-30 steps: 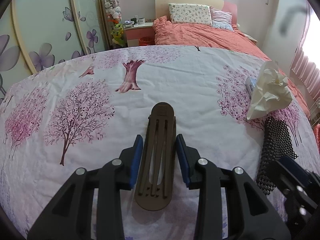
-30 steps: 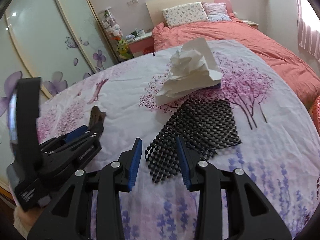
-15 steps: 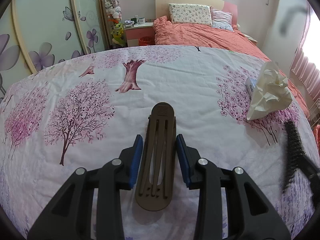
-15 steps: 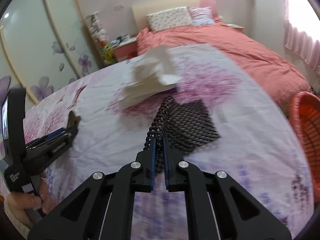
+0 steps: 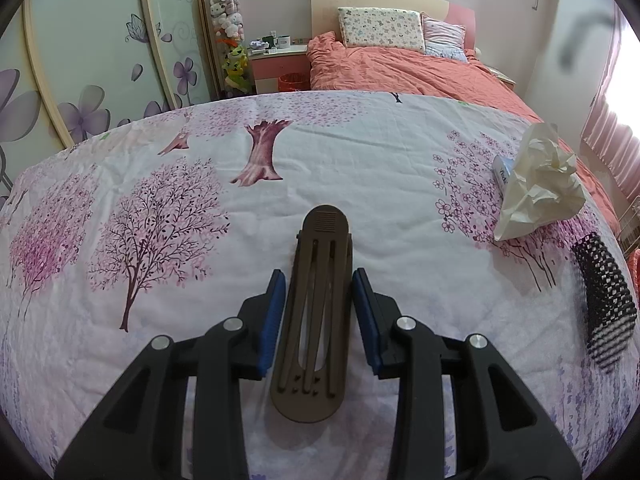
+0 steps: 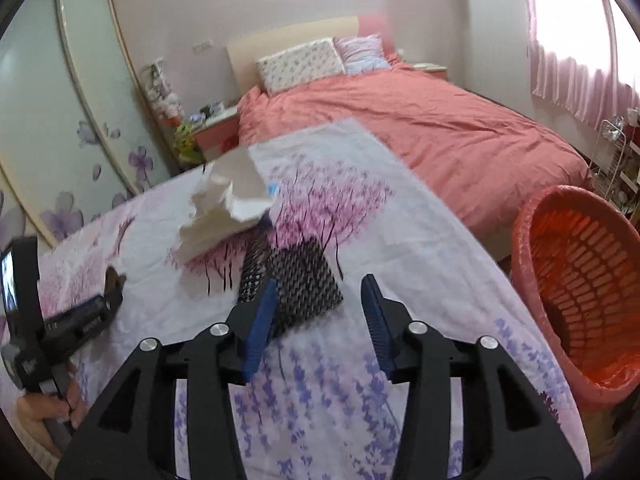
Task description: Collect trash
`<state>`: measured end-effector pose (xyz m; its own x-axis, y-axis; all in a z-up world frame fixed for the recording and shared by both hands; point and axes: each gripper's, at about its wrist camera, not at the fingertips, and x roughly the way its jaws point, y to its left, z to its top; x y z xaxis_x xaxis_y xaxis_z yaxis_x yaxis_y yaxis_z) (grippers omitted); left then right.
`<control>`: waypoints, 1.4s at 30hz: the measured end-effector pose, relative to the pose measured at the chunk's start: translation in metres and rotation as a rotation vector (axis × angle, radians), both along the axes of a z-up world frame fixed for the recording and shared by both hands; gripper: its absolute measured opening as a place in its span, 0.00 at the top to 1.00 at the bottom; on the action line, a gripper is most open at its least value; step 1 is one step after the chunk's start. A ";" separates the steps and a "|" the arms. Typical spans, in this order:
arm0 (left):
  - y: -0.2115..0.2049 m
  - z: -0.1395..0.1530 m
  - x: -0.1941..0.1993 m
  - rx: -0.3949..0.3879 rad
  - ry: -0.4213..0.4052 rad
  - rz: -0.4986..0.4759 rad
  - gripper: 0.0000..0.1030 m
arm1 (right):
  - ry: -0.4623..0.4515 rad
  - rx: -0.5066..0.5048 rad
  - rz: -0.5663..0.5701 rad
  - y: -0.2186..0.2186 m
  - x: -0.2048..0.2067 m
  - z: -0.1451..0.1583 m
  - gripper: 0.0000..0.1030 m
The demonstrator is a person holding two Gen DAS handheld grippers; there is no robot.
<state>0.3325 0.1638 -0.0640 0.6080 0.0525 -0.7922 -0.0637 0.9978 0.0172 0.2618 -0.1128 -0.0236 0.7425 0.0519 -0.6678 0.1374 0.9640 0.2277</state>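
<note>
1. We see a blue-and-white pack (image 5: 502, 169) tucked under the crumpled paper (image 5: 538, 184); its print is too small to read.
2. A red basket (image 6: 580, 276) stands off the right edge of the tabletop (image 5: 360, 168); only a red liner shows at its bottom.
3. Our left tool (image 5: 319, 312) sits around a brown clip (image 5: 316, 312), blue pads at its two sides; we cannot tell whether they press it.
4. Our right tool (image 6: 318, 320) is spreading its jaws. The black mesh (image 6: 298, 284) lies on the tabletop just ahead, against the left pad, near the paper.
5. A hand (image 6: 44, 412) grips the left tool's handle.
</note>
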 end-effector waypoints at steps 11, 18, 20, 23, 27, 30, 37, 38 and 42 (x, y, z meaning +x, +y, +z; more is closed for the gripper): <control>-0.001 0.000 0.000 -0.001 0.000 0.001 0.65 | 0.039 -0.005 0.188 0.054 0.024 -0.020 0.42; -0.001 0.000 0.000 -0.001 0.000 0.001 0.65 | 0.122 -0.077 0.175 0.073 0.044 -0.033 0.43; -0.001 0.000 0.000 -0.001 0.000 0.001 0.65 | 0.121 -0.085 0.151 0.069 0.042 -0.032 0.63; -0.001 0.000 0.000 -0.003 0.000 0.002 0.65 | 0.133 -0.030 0.133 0.047 0.036 -0.032 0.93; -0.001 0.000 0.000 -0.001 -0.001 0.001 0.65 | 0.093 0.048 0.094 0.014 0.016 -0.025 0.95; -0.001 0.000 -0.001 -0.001 -0.003 -0.002 0.64 | 0.059 0.080 0.069 -0.007 -0.001 -0.017 0.95; -0.010 0.001 -0.012 0.001 -0.003 -0.048 0.58 | 0.022 0.106 0.091 -0.021 -0.009 -0.014 0.95; -0.012 0.001 -0.012 0.003 -0.004 -0.054 0.64 | 0.026 0.106 0.092 -0.020 -0.007 -0.017 0.95; -0.018 0.002 -0.015 0.004 -0.012 -0.072 0.68 | 0.017 0.124 0.115 -0.021 -0.007 -0.018 0.95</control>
<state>0.3178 0.1459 -0.0619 0.6200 0.0112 -0.7845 0.0084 0.9997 0.0209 0.2545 -0.1334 -0.0412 0.7155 0.2187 -0.6634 0.0323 0.9384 0.3442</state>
